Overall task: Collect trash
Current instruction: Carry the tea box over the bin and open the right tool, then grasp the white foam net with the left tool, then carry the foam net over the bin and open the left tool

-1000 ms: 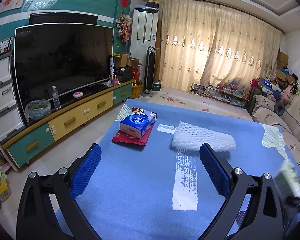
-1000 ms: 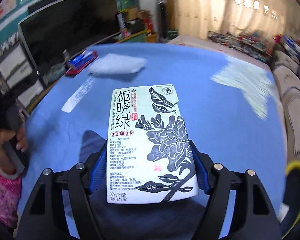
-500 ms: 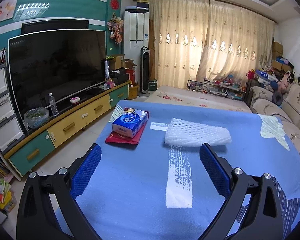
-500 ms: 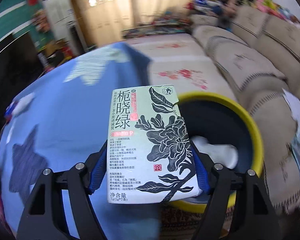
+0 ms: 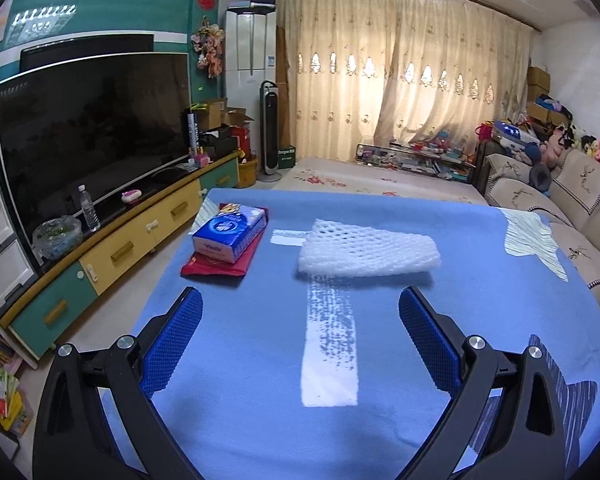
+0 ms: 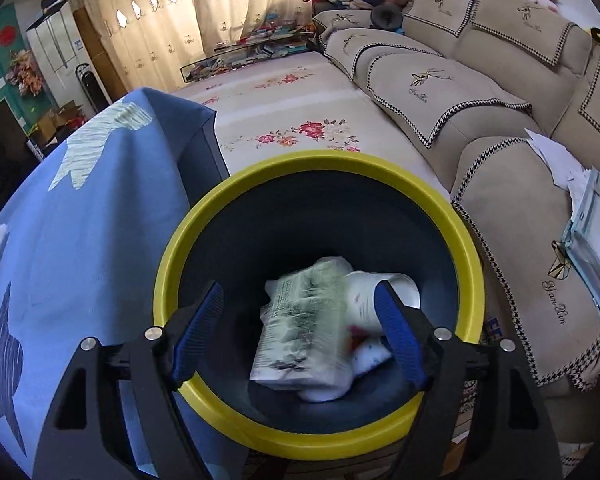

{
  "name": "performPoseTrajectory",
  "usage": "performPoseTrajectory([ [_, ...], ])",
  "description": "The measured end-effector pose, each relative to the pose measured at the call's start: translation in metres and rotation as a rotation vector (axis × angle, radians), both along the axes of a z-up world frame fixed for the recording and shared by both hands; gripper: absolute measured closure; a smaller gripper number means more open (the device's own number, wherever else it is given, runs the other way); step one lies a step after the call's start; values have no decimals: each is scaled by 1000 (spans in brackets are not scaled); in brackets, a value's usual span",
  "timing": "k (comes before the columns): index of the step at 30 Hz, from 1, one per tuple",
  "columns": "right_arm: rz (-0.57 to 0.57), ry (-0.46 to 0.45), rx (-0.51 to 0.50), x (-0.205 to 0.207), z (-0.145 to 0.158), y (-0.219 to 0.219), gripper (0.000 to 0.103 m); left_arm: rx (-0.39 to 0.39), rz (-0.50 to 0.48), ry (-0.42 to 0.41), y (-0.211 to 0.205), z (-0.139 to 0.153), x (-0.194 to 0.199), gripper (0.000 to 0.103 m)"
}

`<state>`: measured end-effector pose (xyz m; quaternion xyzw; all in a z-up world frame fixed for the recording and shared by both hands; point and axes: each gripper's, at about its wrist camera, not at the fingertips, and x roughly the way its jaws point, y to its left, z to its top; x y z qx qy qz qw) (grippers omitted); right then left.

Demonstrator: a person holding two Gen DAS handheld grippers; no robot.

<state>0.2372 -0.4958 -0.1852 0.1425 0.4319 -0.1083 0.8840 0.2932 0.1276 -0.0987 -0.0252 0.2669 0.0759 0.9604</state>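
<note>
In the right wrist view my right gripper (image 6: 300, 304) is open above a dark bin with a yellow rim (image 6: 168, 264). The pale green tea box (image 6: 300, 332) is blurred inside the bin, free of the fingers, beside white trash (image 6: 384, 292). In the left wrist view my left gripper (image 5: 300, 312) is open and empty, low over the blue tablecloth (image 5: 480, 288). A white foam net (image 5: 368, 248) lies on the cloth just beyond its fingertips.
A blue tissue pack (image 5: 230, 232) lies on a red packet (image 5: 220, 266) at the table's left. A TV and cabinet (image 5: 120, 240) stand left. A beige sofa (image 6: 500, 128) with papers (image 6: 592, 232) stands right of the bin. The table edge (image 6: 208, 136) adjoins the bin.
My right gripper swung from over the table to above the bin and opened. The tea box left its fingers and dropped into the bin. The left gripper barely shifted.
</note>
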Motion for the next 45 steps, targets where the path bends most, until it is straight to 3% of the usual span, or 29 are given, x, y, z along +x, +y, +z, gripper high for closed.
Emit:
performPoseTrajectory([
  [4,9,-22,13,3,5,2,29,-21,-67,50,-9,2,13,6],
  [10,33,-52,13,10,15,10,27,13,-173,155,-25,2,62,6],
  [16,44,-50,23,14,13,12,27,139,-313,252,-49,-17,128,6],
  [22,39,-41,25,13,11,8,27,270,-433,313,-74,-36,155,7],
  [24,35,-39,29,14,11,6,27,277,-449,336,-77,-43,163,16],
  [26,34,-39,31,15,10,4,27,238,-455,334,-77,-43,169,30],
  [27,37,-39,31,16,9,5,27,212,-456,339,-75,-44,173,33],
  [30,47,-38,35,18,8,8,27,179,-430,336,-69,-43,182,54],
  [34,59,-41,46,18,7,10,27,158,-414,326,-62,-36,182,90],
  [38,66,-51,61,14,9,10,27,184,-424,321,-70,-28,169,90],
  [45,69,-93,70,-9,21,7,27,185,-462,278,-121,5,129,90],
])
